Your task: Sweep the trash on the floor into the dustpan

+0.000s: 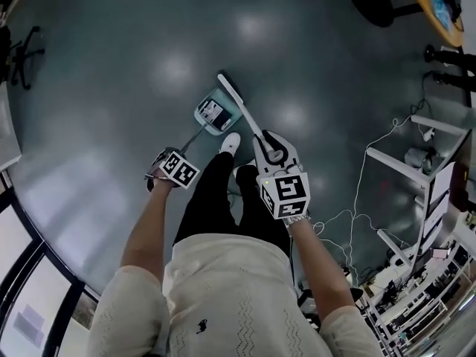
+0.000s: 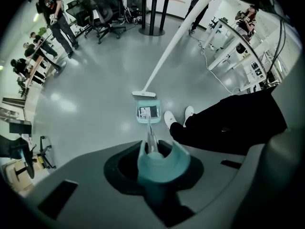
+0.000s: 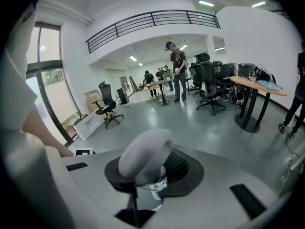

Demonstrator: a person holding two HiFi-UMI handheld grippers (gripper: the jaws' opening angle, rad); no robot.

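A teal dustpan (image 1: 216, 114) rests on the grey floor just ahead of my white shoes (image 1: 231, 143), with printed paper trash (image 1: 213, 112) lying inside it. My left gripper (image 1: 168, 166) is shut on the dustpan's long handle; its teal handle end (image 2: 163, 165) sits between the jaws, and the pan (image 2: 148, 113) shows beyond. The white broom head (image 1: 230, 88) stands at the pan's far edge. Its white handle (image 1: 253, 125) runs back to my right gripper (image 1: 274, 153), which is shut on the broom's rounded grey top (image 3: 144, 157).
An office chair (image 1: 24, 47) stands far left, and a round table base (image 1: 374, 3) at top right. White racks (image 1: 416, 162) and loose cables (image 1: 355, 207) lie to my right. Window frames run along the lower left. Several people (image 2: 56, 14) stand farther off among chairs.
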